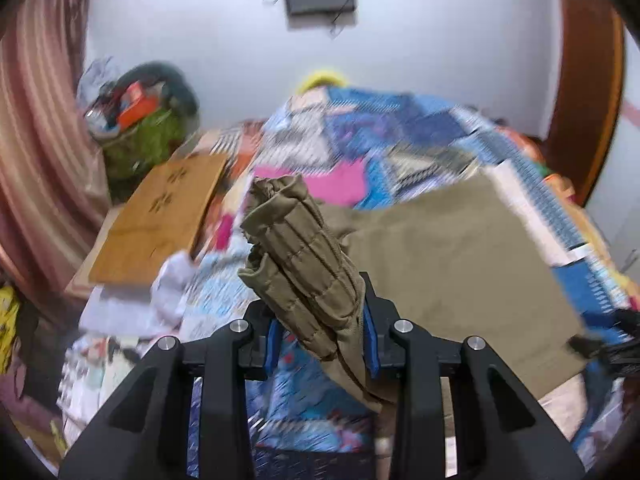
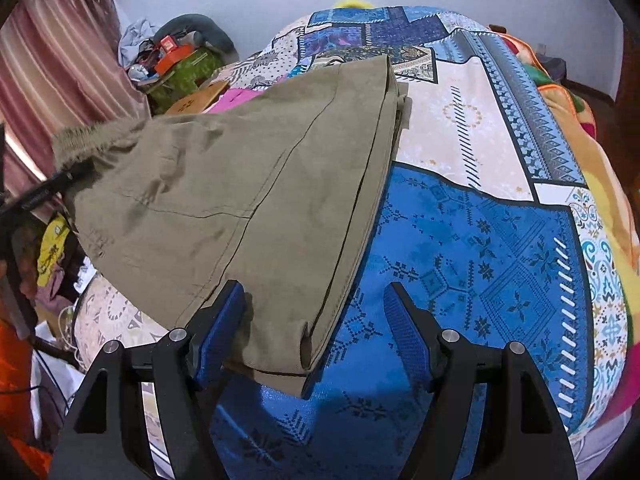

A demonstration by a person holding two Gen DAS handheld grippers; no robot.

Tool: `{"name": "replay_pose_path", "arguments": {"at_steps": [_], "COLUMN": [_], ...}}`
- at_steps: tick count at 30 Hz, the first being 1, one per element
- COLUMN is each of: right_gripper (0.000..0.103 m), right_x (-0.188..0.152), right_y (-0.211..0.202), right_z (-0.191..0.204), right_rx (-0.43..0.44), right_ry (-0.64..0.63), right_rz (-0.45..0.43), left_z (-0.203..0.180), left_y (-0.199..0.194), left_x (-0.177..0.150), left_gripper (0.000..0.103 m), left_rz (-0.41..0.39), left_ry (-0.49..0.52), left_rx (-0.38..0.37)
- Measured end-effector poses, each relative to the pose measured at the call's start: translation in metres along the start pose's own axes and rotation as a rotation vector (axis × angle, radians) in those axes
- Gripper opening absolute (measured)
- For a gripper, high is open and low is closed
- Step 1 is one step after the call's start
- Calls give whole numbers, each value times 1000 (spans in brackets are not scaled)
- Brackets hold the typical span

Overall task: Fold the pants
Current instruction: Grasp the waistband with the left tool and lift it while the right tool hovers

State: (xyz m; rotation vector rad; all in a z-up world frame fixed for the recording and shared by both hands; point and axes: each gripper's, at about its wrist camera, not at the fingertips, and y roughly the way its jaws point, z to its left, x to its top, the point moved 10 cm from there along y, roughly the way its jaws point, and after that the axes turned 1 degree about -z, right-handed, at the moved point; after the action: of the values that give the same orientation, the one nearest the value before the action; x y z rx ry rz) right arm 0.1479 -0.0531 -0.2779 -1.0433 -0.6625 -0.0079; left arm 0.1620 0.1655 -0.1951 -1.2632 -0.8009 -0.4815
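Much of the left wrist view is smeared by blur: the patchwork bedspread point(image 1: 360, 136) is streaked there, and the far clutter is hard to read. The fingertips of the left hand-held gripper point(image 1: 318, 334) are largely hidden behind a bunched, ribbed waistband of the khaki pants point(image 1: 304, 264), on which the blue pads point(image 1: 372, 344) are seen clamped, the jaws closing on thick quilted fabric that stands up past them. The rest of the garment is seen spread flat across the bed to the right, its near edge cut off by the gripper body.

In the right wrist view, sharp detail is given instead: the pants point(image 2: 240, 184) lie smooth, with stitched seams and a folded hem, over a blue and cream geometric print of the bedspread point(image 2: 480, 240). The right hand-held gripper point(image 2: 316, 316) is held with jaws well apart; the left pad point(image 2: 220, 320) lies at the cloth's edge, though whether it touches cannot be told. A wooden board point(image 1: 160, 216) with cut-out shapes is shown large only by the left camera.
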Motion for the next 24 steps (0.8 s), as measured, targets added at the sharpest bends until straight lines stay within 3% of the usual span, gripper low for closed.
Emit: {"name": "replay_pose_path", "arguments": {"at_steps": [6, 10, 20, 24], "right_gripper": [69, 69, 69, 69], "right_x": [-1, -1, 3, 4], "right_y": [-1, -3, -31, -44], "right_z": [-1, 0, -5, -18], "right_rx": [3, -4, -35, -62], "right_ry": [2, 8, -21, 1], "right_rz": [-10, -15, -68, -91], "left_z": [-61, -109, -202, -223], "left_y": [-29, -36, -12, -1], "left_x": [35, 44, 4, -17], "left_gripper": [33, 33, 32, 32], "left_rz": [-83, -91, 74, 153], "left_ry": [65, 122, 242, 283], "left_rx": [-164, -269, -453, -472]}}
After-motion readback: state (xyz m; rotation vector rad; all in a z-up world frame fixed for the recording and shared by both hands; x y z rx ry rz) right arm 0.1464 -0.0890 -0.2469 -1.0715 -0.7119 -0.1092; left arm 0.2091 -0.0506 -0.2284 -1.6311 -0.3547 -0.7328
